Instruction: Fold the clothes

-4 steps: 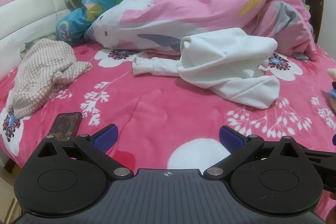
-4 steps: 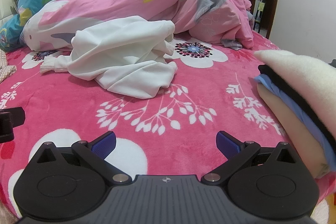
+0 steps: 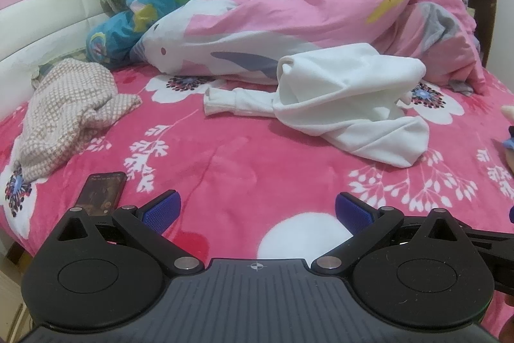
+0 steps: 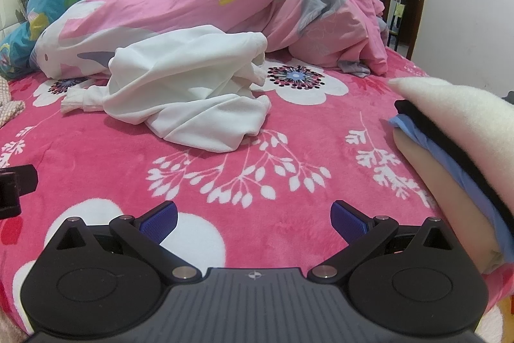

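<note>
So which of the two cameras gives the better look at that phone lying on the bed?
The left wrist view. The phone lies screen-up on the pink floral blanket, just beyond the left hand-held gripper. The right wrist view does not show the phone at all.

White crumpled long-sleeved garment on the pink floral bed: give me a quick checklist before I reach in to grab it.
1. Left gripper open and empty: ok.
2. Right gripper open and empty: ok.
3. White crumpled long-sleeved garment lying free on the pink floral blanket, nothing on top of it: ok.
4. One sleeve exposed toward the left: ok. Other sleeve and hem: cannot tell, bunched.
5. Black smartphone lies on the blanket close by the left gripper: not ok, mind it.
6. Stack of folded clothes at the right edge, apart from the garment: ok.
</note>
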Tool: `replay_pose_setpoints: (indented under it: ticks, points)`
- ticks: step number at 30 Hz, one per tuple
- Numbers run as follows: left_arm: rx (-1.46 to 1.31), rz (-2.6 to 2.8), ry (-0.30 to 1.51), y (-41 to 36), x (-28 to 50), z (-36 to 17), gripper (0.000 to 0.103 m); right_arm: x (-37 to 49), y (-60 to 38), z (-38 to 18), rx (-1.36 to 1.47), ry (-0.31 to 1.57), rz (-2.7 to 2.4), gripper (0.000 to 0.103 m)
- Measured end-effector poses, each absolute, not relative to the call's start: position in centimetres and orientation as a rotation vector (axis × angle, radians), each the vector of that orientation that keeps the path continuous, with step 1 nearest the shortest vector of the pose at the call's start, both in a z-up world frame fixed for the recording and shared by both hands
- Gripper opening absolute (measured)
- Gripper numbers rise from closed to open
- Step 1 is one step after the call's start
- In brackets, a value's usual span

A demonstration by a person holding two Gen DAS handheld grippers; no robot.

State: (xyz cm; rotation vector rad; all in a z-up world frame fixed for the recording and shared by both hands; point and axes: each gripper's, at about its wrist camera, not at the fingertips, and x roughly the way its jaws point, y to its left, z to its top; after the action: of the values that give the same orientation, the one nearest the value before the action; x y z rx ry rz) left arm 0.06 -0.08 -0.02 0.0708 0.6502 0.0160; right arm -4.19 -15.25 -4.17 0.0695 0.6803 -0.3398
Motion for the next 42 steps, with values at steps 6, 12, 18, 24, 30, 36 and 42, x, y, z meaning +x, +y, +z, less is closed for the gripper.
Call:
replay_pose_setpoints:
  ticks: [6, 12, 18, 24, 30, 36, 42]
  points:
    - [0.072, 0.014, 0.652, 0.28, 0.3, 0.0, 0.103, -4.18, -15.18, -4.19, 0.068, 0.675, -0.339, 0.103]
    - [0.077, 0.009, 0.648, 0.09, 0.26, -0.05, 0.103, -4.05, -15.16, -3.91, 0.07, 0.671, -0.344, 0.103]
    - [0.071, -0.04, 0.642, -0.1, 0.25, -0.02, 0.103, -4.16, -15.32, -3.88, 0.067, 0.667, -0.345, 0.103]
    - [0.063, -0.107, 0.678, -0.16, 0.49, -0.28, 0.103, -4.26, -15.48, -3.67, 0.066, 0.659, -0.351, 0.103]
    - [0.047, -0.115, 0.69, -0.01, 0.53, -0.55, 0.103, -4.23, -15.6, -3.54, 0.067, 0.658, -0.353, 0.103]
    - [0.046, -0.098, 0.662, 0.13, 0.26, -0.49, 0.103, -4.24, -15.62, -3.67, 0.07, 0.657, -0.356, 0.103]
    - [0.053, -0.084, 0.667, 0.1, 0.31, -0.42, 0.103, -4.35, -15.49, -3.67, 0.067, 0.656, -0.352, 0.103]
